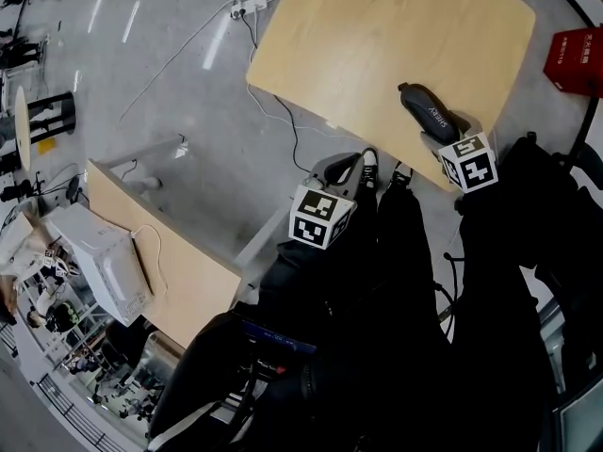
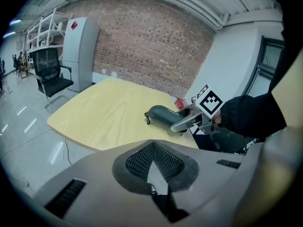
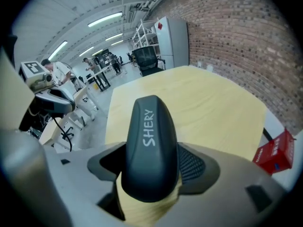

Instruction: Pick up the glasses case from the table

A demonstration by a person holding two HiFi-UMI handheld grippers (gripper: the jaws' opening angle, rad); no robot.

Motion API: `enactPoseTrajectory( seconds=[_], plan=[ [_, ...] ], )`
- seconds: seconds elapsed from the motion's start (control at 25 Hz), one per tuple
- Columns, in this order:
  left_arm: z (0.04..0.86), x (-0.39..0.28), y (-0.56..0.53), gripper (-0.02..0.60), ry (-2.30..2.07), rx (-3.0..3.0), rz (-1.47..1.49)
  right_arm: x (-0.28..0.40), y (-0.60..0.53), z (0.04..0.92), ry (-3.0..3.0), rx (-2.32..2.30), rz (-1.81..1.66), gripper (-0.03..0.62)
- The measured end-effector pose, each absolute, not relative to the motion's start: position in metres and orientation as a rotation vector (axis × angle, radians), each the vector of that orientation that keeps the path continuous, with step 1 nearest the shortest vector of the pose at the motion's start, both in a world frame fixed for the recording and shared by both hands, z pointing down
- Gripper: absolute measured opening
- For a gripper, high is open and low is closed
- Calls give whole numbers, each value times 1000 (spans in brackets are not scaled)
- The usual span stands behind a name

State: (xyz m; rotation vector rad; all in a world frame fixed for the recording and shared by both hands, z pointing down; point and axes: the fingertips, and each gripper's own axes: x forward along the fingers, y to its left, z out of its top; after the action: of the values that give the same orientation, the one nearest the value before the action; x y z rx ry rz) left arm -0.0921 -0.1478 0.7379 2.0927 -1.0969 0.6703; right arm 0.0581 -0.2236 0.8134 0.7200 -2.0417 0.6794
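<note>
The dark glasses case (image 1: 427, 109) marked "SHERY" lies near the front edge of the light wooden table (image 1: 377, 36). My right gripper (image 1: 447, 134) reaches in from that edge at the case's near end. In the right gripper view the case (image 3: 150, 143) fills the gap between the jaws, and my right gripper (image 3: 150, 168) is shut on it with the tabletop showing beneath. My left gripper (image 1: 341, 169) hangs off the table over the floor; its pads (image 2: 137, 161) meet with nothing between them. The left gripper view shows the case (image 2: 163, 115) with the right gripper (image 2: 183, 122) on it.
A red box (image 1: 577, 59) stands beyond the table's right side. Cables and a power strip (image 1: 250, 8) lie on the floor to the left. A second wooden table (image 1: 165, 257) with a white device (image 1: 104, 266) sits lower left. An office chair (image 2: 51, 74) and a grey cabinet (image 2: 80, 51) stand beyond.
</note>
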Motion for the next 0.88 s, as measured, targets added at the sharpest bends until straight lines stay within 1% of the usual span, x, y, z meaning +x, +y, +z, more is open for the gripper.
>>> enactPoseTrajectory(
  seconds=[0.2,0.4,0.68,0.88],
  plan=[
    [724,-90,-155,-2,-1112,2125,657,55,-231,763,-2180,852,729,344],
    [685,-82,-173,-2,-1145,2207,604,58,-230,688,-2342,1034,796,344],
    [606,-63,-192,-2,-1189,2332,474,68,-218,572,-2540,1229,771,344],
    [532,-40,-221,-2,-1236,2459,342,85,-226,483,-2714,1360,660,344]
  ],
)
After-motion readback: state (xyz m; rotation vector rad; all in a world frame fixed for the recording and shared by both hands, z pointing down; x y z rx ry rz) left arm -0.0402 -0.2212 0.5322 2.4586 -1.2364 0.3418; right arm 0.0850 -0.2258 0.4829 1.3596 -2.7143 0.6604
